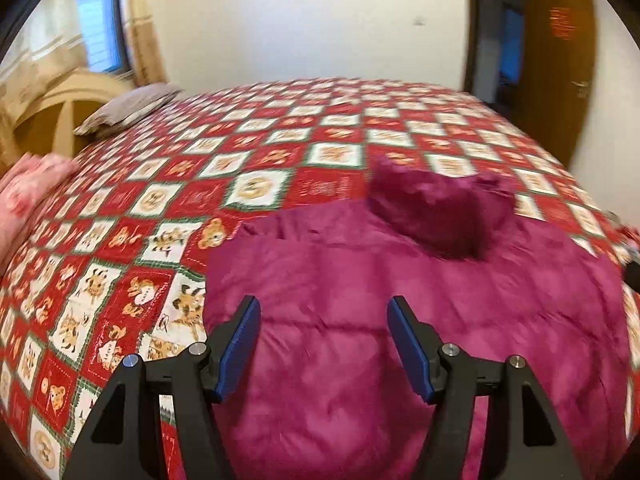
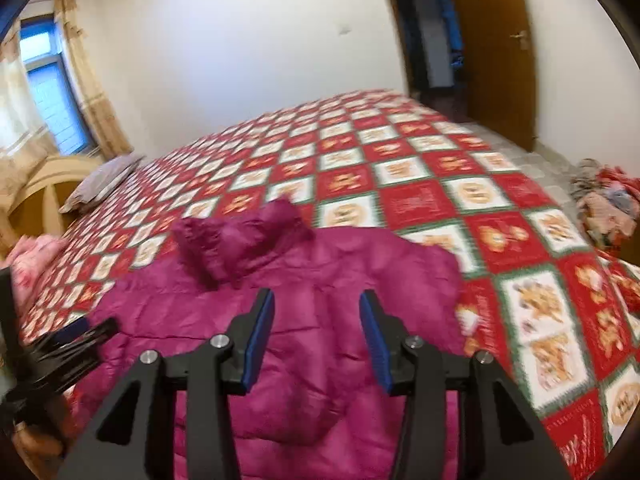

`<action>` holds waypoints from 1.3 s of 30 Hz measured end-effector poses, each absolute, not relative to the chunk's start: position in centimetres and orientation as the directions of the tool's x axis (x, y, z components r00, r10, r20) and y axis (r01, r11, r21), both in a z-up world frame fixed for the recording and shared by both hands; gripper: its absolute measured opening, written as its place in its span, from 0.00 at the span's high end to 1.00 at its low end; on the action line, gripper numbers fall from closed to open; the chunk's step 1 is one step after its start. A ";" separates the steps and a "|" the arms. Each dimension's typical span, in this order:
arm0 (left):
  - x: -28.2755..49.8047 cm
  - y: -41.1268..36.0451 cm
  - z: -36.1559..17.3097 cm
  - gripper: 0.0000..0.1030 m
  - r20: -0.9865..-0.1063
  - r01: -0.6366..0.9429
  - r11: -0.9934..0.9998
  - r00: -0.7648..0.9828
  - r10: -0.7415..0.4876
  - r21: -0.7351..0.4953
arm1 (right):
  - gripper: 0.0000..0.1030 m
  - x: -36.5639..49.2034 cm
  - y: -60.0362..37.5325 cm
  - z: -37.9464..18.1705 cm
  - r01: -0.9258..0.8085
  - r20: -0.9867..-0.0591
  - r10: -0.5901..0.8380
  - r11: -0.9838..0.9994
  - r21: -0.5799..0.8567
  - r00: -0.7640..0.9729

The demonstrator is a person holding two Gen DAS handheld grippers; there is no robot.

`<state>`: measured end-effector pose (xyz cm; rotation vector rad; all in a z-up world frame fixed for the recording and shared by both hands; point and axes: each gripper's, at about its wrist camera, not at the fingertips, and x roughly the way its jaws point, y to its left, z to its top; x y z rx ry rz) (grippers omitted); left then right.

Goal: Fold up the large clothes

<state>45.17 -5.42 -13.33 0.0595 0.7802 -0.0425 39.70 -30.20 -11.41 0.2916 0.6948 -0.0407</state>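
A magenta puffer jacket (image 1: 380, 300) lies spread on the bed, its hood (image 1: 440, 212) bunched at the far end. In the left wrist view my left gripper (image 1: 324, 308) hovers over the jacket's left part, jaws apart, with nothing between the blue pads. The right wrist view shows the same jacket (image 2: 320, 280) and hood (image 2: 240, 244). My right gripper (image 2: 316, 300) hangs above the jacket's middle, jaws apart and empty. The left gripper (image 2: 76, 332) shows blurred at the left edge of that view.
The bed carries a red, white and green patchwork quilt (image 1: 256, 152) (image 2: 440, 184). A grey pillow (image 1: 128, 108) lies by the headboard, pink bedding (image 1: 24, 196) at the left. A clothes pile (image 2: 604, 208) sits on the floor by the open wooden door (image 2: 500, 52).
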 end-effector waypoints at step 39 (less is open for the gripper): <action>45.9 2.6 -17.4 0.11 -0.591 -0.157 0.971 0.806 0.021 -0.179 | 0.23 60.6 -28.1 -14.3 0.360 -0.859 0.165 0.857 0.368 0.485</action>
